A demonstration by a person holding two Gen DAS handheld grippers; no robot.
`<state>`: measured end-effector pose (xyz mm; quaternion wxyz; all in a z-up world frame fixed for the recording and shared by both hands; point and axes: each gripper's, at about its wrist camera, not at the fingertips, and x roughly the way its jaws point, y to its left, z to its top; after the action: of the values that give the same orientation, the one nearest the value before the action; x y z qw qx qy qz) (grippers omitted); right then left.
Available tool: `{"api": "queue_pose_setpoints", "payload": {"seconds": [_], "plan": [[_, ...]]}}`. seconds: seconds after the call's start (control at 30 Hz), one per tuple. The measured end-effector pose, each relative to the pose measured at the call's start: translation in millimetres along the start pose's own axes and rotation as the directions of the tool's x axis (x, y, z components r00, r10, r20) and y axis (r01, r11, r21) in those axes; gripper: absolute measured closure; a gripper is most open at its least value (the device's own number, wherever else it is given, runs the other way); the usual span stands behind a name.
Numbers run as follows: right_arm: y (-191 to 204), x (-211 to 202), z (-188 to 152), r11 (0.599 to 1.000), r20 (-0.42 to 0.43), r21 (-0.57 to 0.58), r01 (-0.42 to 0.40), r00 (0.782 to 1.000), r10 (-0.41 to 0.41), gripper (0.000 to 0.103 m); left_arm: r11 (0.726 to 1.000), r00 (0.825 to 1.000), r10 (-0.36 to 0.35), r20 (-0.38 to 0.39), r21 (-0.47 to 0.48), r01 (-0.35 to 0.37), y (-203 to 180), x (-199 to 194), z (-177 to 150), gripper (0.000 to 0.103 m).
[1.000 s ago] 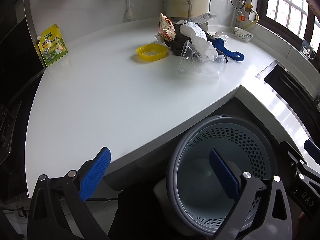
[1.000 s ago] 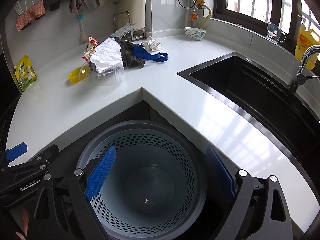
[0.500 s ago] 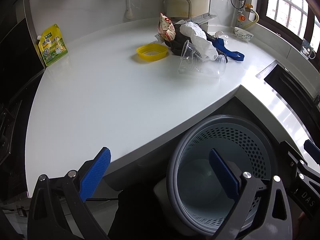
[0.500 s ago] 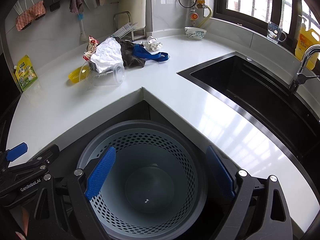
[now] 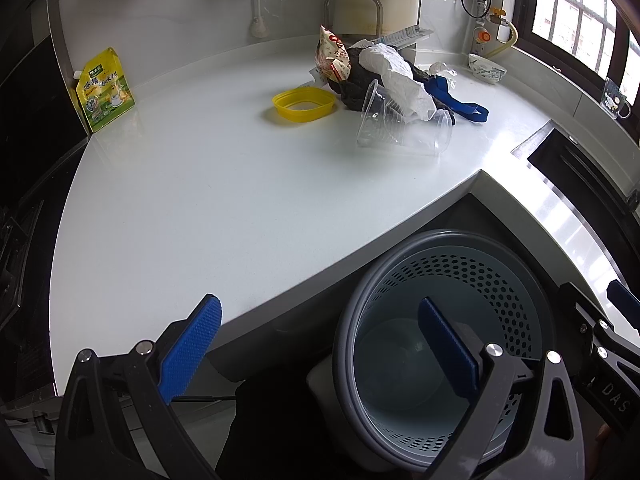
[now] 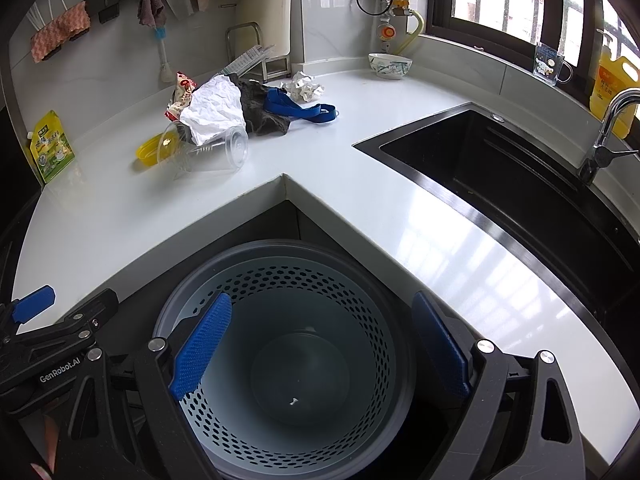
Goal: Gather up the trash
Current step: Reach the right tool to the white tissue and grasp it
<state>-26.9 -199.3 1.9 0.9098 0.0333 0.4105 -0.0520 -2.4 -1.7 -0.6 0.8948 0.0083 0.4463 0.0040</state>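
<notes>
A heap of trash lies at the back of the white counter [image 5: 200,184]: a snack wrapper [image 5: 331,60], white crumpled paper [image 5: 396,76], a dark cloth [image 6: 260,114], a blue strap [image 6: 304,110], a paper ball [image 6: 303,85], two clear plastic cups [image 5: 400,132] on their sides and a yellow lid [image 5: 304,103]. A grey perforated bin [image 6: 288,344] stands below the counter corner, holding nothing but a tiny speck. My left gripper [image 5: 320,344] is open over the counter edge and bin rim. My right gripper [image 6: 320,344] is open above the bin mouth. Both are far from the heap.
A green-yellow pouch [image 5: 105,90] leans at the far left wall. A black sink [image 6: 500,176] with a tap [image 6: 608,128] is at the right. A bowl [image 6: 390,65], a mug [image 6: 550,64] and a yellow bottle [image 6: 614,88] stand near the window.
</notes>
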Motion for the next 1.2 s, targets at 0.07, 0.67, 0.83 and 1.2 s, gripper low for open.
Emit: {"api": "queue_pose_setpoints", "payload": {"seconds": [0.07,0.67,0.83,1.2], "plan": [[0,1,0,1.000,-0.002,0.000,0.000,1.000,0.000,0.015,1.000,1.000,-0.002,0.000,0.000,0.002,0,0,0,0.006],[32,30,72,0.993,0.082,-0.090,-0.078,0.993,0.085,0.015,0.998,0.998,0.006,0.060,-0.061,-0.002,36,22,56,0.006],[48,57,117,0.989,0.076,-0.102,-0.105,0.991,0.113,0.015,0.998,0.997,-0.001,0.077,-0.061,0.006,37,34,73,0.006],[92,119,193,0.974,0.004,-0.127,-0.188,0.982,0.190,0.015,0.999,0.998,-0.008,0.057,-0.051,0.011,33,58,86,0.006]]}}
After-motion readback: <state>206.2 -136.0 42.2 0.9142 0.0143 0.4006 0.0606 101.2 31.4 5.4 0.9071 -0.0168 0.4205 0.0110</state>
